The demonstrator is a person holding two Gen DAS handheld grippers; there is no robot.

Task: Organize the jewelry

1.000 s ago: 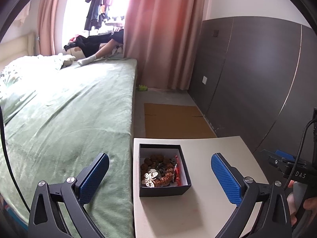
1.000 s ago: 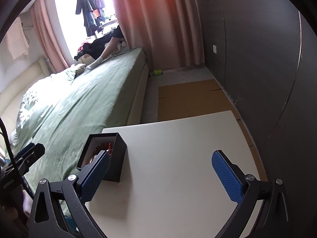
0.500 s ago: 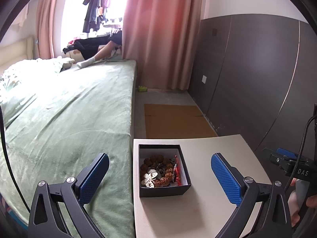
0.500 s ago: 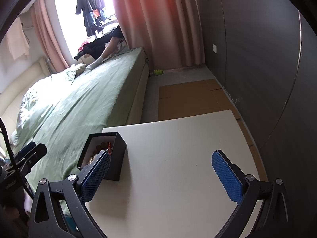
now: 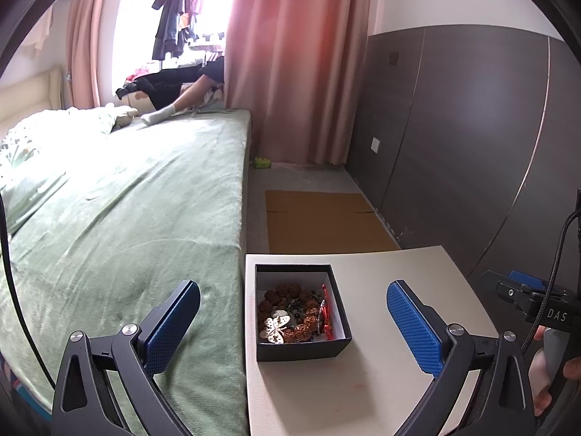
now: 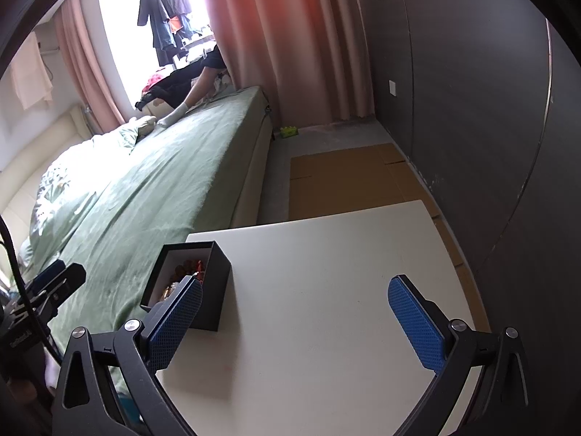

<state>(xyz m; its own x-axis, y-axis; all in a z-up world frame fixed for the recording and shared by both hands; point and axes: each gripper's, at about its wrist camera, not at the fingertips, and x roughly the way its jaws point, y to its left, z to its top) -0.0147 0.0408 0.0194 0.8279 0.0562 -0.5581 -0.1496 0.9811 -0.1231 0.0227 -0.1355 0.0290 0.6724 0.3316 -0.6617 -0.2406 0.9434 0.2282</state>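
Hovering low over the near edge of the white counter (image 5: 381, 381), the left gripper (image 5: 292, 321) has its jaws spread wide and empty, its blue pads (image 5: 170, 327) framing a small black jewelry box (image 5: 301, 350). That box sits near the counter's left edge, just beside the bed (image 5: 127, 218), with its lid off. Inside it lies a tangle: a bracelet of knobbly brown beads (image 5: 290, 312), a silver butterfly-shaped piece (image 5: 276, 327) at the near left, and a red cord (image 5: 325, 314) along the right wall.

From the right wrist view, the right gripper (image 6: 296, 321) likewise hangs above the counter (image 6: 326, 309) with jaws parted and nothing between them; its left pad (image 6: 174, 327) overlaps the box (image 6: 203, 290) in the picture, though whether it touches cannot be told. The bare counter spreads to the right of the box.

Beyond the counter, a flattened sheet of cardboard (image 5: 319, 218) lies on the grey floor, beside the dark panelled wall (image 5: 454, 127). Farther off, a green blanket covers the bed, pink curtains (image 5: 297, 72) hang by a bright window, and a person's leg in a white sock (image 5: 159, 114) rests on the far end of the bed.
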